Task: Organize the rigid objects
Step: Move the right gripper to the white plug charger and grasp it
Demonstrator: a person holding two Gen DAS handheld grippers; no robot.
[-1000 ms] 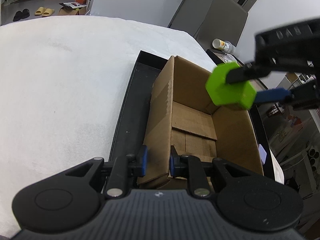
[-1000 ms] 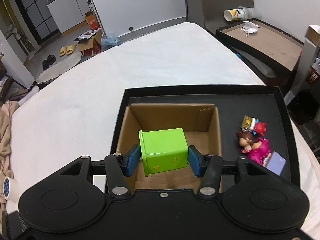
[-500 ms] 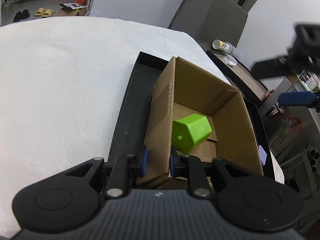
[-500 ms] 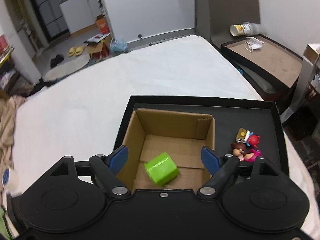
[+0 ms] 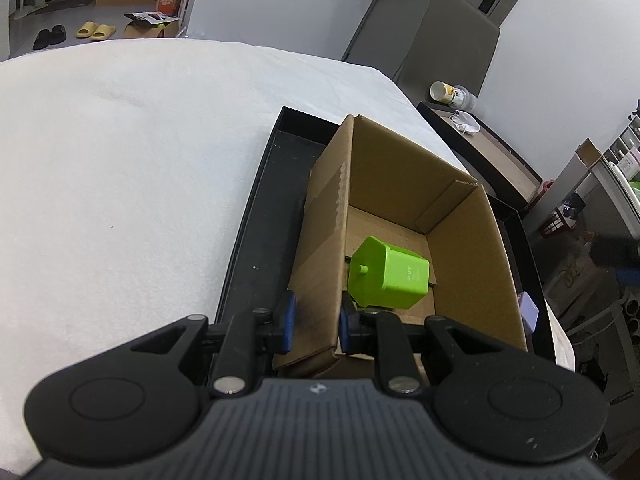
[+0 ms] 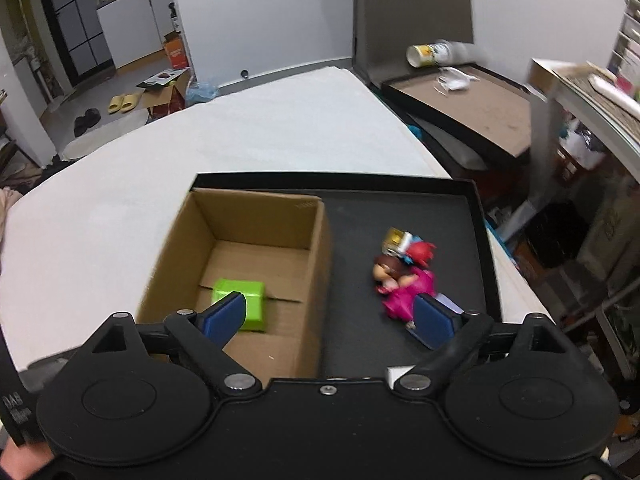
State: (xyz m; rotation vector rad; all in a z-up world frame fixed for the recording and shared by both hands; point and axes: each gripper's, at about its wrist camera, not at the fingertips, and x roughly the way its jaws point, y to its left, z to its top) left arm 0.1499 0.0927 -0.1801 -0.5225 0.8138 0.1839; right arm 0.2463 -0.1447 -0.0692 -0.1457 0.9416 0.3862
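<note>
- Green container point(image 5: 386, 277) lies on its side inside cardboard box point(image 5: 472, 248), at twelve o'clock of left gripper point(image 5: 315, 322), clamped on box wall.
- Right gripper point(image 6: 332, 314): jaws opening, empty; container at ten o'clock.

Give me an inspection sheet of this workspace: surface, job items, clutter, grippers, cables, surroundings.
Surface: white cloth with a black tray on it.
Job's things: green box lies on its side in the carton; toy figures on the tray, right of the carton.
Clutter: purple card on the tray.
Grippers: left gripper shut on the carton's near wall; right gripper opening, nothing between its jaws.
Cables: nothing seen.
Surroundings: side table with a tipped cup; slippers on the floor.
</note>
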